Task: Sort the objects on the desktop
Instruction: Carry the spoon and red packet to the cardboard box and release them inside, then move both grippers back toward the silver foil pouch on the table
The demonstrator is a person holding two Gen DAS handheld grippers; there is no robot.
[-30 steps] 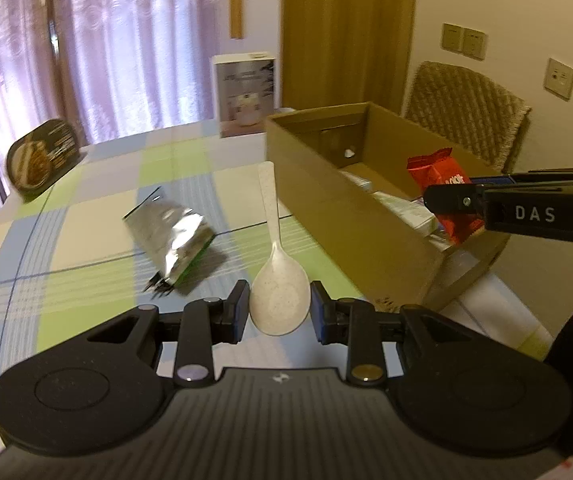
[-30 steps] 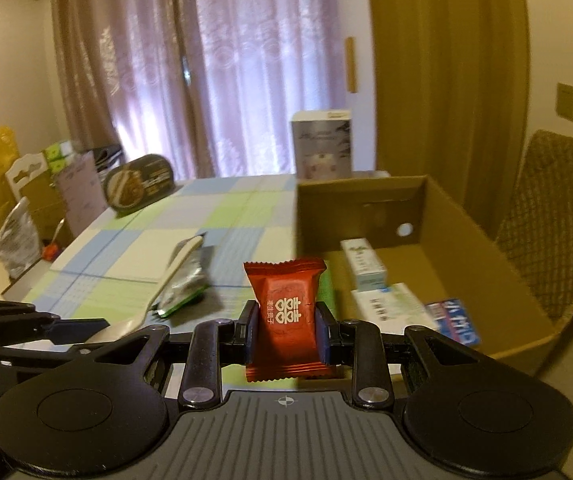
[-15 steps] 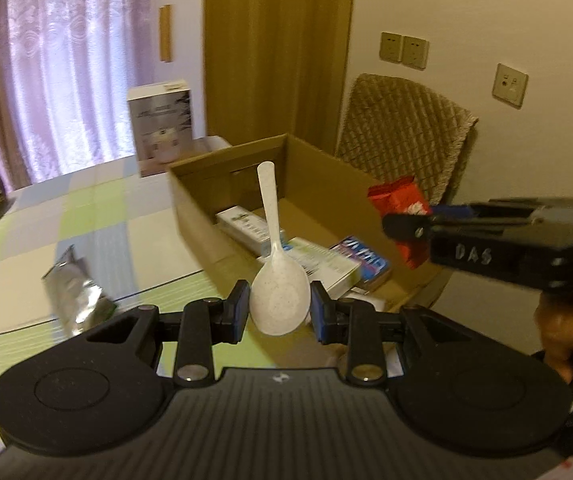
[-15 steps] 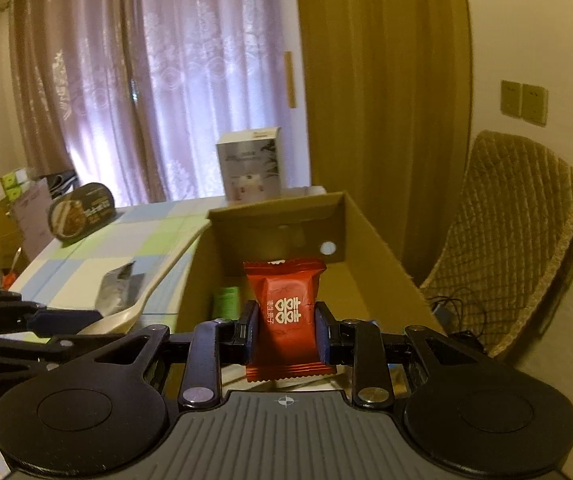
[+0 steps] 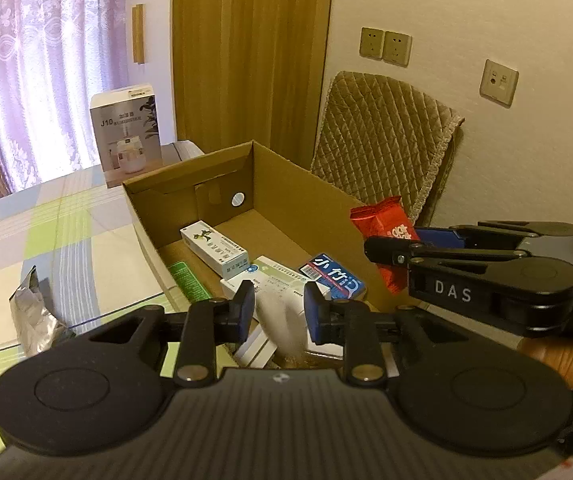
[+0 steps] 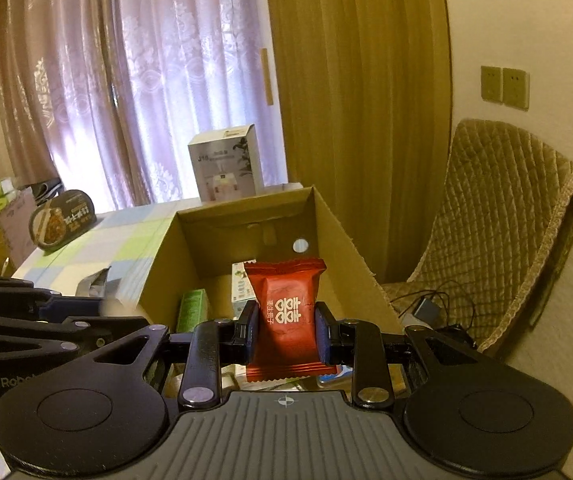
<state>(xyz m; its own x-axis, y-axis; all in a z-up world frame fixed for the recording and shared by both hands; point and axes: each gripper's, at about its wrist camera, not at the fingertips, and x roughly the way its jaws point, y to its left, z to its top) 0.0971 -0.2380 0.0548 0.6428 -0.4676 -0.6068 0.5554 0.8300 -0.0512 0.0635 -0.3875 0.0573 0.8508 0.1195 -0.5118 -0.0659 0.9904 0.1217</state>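
Half a second ago the spoon [image 5: 282, 326] stood upright, clamped in the left gripper [image 5: 279, 312]; now it is only a pale blur between jaws that stand apart, over the near end of the box [image 5: 286, 184]. Whether the fingers [image 5: 246, 310] touch it cannot be told.

On the tabletop [image 5: 46, 224] at far left a silver pouch [image 5: 30, 316] lies crumpled, partly hidden by the gripper body. The left gripper hovers level over the box's near edge. Inside the box lie a green packet [image 5: 188, 284], white cartons [image 5: 214, 250] and a blue pack [image 5: 334, 278], the nearest ones cut off by the jaws.

To the right, the right gripper [image 6: 286, 334] is held level over the same end of the box, closed on a red sachet [image 6: 286, 316] with white characters, upright, its crimped ends above and below the jaws.
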